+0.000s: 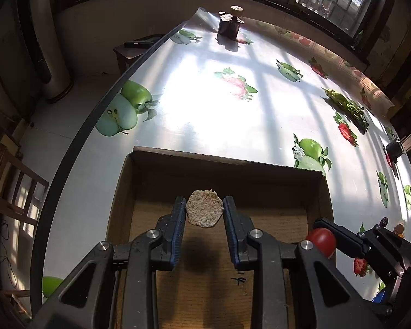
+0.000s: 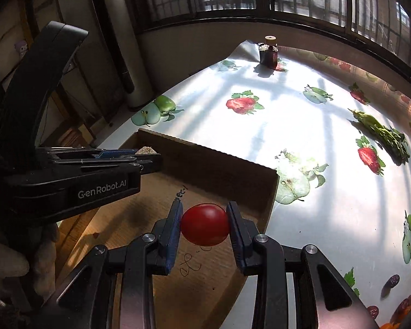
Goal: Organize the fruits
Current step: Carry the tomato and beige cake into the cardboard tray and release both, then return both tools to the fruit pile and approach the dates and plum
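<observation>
My left gripper (image 1: 204, 211) is shut on a flat tan, grainy slice (image 1: 204, 211) and holds it above the floor of an open cardboard box (image 1: 219, 164). My right gripper (image 2: 205, 227) is shut on a red tomato (image 2: 205, 228) and holds it over the box's right side (image 2: 227, 170). The tomato also shows in the left wrist view (image 1: 322, 241), at the box's right wall. The left gripper also shows in the right wrist view (image 2: 148, 152), to the left of the right one, with the slice (image 2: 146, 150) in it.
The round table (image 1: 219, 109) has a shiny cloth printed with apples and strawberries. A bunch of leafy greens (image 1: 348, 107) lies at the far right. A dark jar (image 1: 229, 26) stands at the far edge. Dried dates (image 2: 391, 282) lie near right. A chair (image 1: 11, 186) stands left.
</observation>
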### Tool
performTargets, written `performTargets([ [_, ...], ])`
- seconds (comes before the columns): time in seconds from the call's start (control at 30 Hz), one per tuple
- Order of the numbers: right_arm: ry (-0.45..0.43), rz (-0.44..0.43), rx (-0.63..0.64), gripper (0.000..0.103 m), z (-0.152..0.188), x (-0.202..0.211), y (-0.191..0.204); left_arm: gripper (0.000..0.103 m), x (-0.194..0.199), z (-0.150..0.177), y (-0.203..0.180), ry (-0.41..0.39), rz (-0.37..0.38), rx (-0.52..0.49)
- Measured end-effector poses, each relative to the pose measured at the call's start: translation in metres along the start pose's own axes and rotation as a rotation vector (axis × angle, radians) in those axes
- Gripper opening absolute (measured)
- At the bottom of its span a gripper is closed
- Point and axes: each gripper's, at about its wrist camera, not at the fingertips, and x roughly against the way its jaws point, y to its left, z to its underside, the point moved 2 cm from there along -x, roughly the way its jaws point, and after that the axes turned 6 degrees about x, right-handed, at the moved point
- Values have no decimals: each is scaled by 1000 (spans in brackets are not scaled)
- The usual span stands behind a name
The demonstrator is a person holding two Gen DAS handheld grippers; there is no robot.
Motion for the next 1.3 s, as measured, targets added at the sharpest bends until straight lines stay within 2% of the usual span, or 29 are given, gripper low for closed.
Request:
performTargets([
  [0.17, 32, 15, 25, 36, -1, -20, 2, 29, -16, -2, 5, 27, 17, 41],
  [0.3, 31, 41, 30, 36, -2, -26, 3, 44, -15, -1, 8, 27, 26, 74],
  [0.37, 25, 44, 22, 39, -2, -23, 3, 46, -10, -1, 12, 25, 45, 105],
  [0.53, -26, 71, 40, 44, -5, 3, 2, 51, 28, 4, 14, -37, 45, 132],
  [0.63, -68, 87, 33, 49, 1, 35, -7, 62, 62, 14, 7, -101, 59, 122],
  [0.7, -94, 98, 15, 58, 10, 58, -17, 68, 83, 24, -3, -139, 74, 102],
  [0.83, -120, 120, -45, 61, 42, 104, -47, 71, 113, 51, -29, -164, 140, 68],
  [1.0, -141, 146, -179, 63, 97, 160, -101, 72, 123, 85, -75, -150, 208, 0],
  [1.1, -157, 187, -289, 70, 135, 193, -142, 73, 115, 107, -112, -124, 233, -61],
  [1.23, -144, 279, -397, 71, 185, 224, -192, 73, 90, 128, -158, -63, 254, -134],
  [1.3, -132, 293, -446, 71, 204, 231, -210, 72, 75, 137, -177, -24, 265, -153],
])
